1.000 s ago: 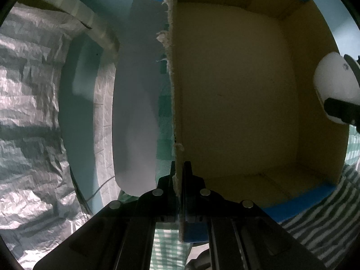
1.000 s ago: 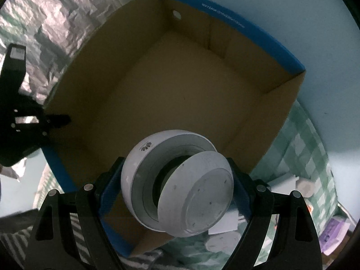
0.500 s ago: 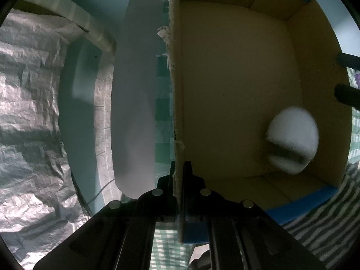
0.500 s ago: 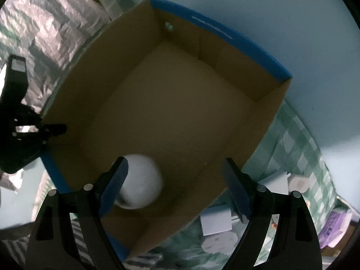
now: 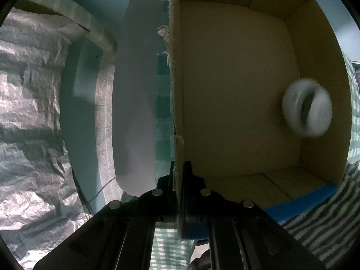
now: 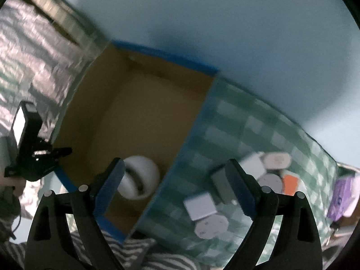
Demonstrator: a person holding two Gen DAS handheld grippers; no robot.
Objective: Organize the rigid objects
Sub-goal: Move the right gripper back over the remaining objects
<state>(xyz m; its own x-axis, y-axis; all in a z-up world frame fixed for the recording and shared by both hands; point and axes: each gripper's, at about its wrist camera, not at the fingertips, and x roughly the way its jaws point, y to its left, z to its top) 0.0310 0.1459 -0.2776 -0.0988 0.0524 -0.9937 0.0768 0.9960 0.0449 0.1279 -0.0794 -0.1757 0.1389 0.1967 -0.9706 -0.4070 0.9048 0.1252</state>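
Left gripper [image 5: 178,168] is clamped on the cardboard box [image 5: 236,90] wall, right gripper [image 6: 177,186] hangs wide apart. White round gadget [image 6: 139,180] sits inside; could roll if the box tips.

The left gripper [image 5: 178,180] is clamped on the upright wall of a cardboard box [image 5: 177,90], one finger on either side of the frayed edge, which runs straight ahead of the tool. To the right of the fingers the box opens onto its brown inside, and a white rounded device [image 5: 307,110], blurred, sits against the far right wall. Blue tape [image 5: 299,204] lines the near rim just right of the tool. Left of the gripped wall lies a pale sheet [image 5: 135,112] over green checked cloth [image 5: 163,112], with crinkled silver foil [image 5: 29,112] farther left.
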